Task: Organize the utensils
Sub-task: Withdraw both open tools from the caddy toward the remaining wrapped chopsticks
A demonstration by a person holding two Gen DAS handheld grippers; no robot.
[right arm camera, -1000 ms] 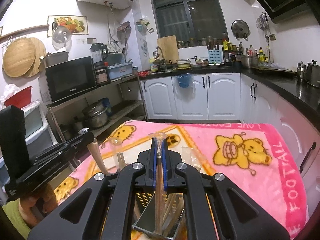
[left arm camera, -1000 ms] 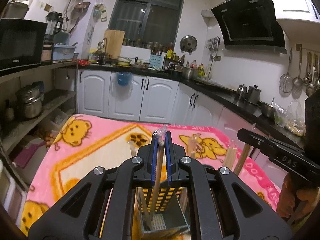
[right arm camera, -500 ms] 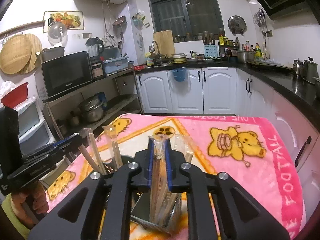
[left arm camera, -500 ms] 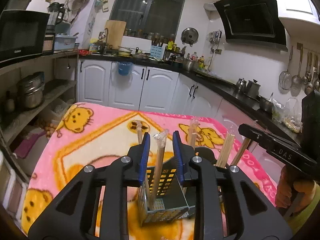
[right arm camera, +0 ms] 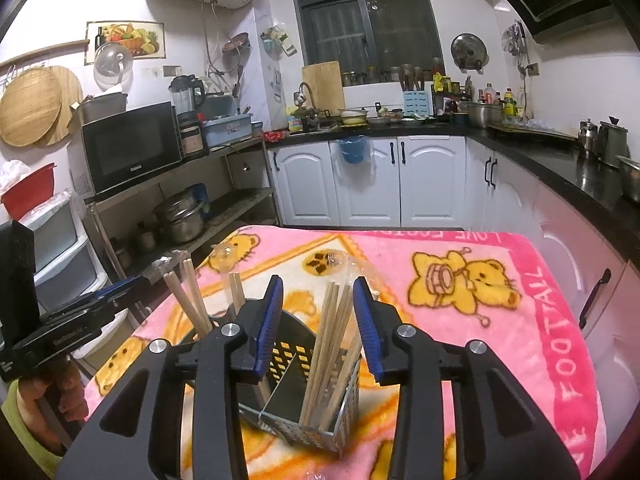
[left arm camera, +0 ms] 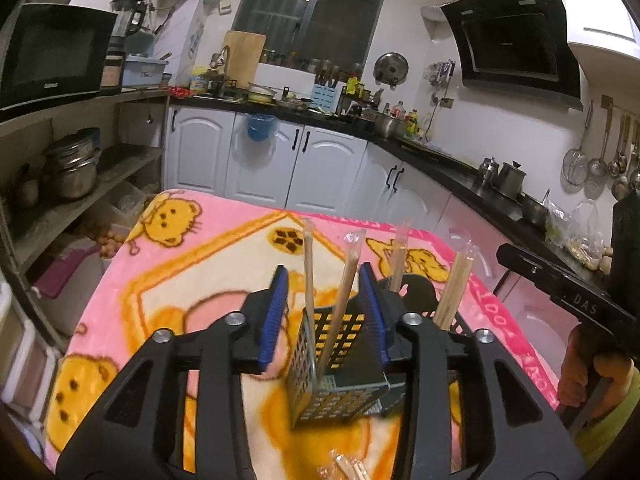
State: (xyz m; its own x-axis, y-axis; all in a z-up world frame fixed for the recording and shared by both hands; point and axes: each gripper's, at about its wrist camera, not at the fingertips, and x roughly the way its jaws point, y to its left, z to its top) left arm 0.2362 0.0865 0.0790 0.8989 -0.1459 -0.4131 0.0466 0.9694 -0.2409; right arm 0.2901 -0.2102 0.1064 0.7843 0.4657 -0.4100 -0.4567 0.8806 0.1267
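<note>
Now both jaws wide apart, holding nothing, chopsticks (right arm camera: 328, 344) upright in perforated holder (right arm camera: 344, 404)

left gripper (left arm camera: 326, 312) gapes over caddy (left arm camera: 340, 364).

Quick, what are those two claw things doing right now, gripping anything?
Left gripper: open, holding nothing; chopsticks stand loose between its fingers.
Right gripper: open, holding nothing.
</note>
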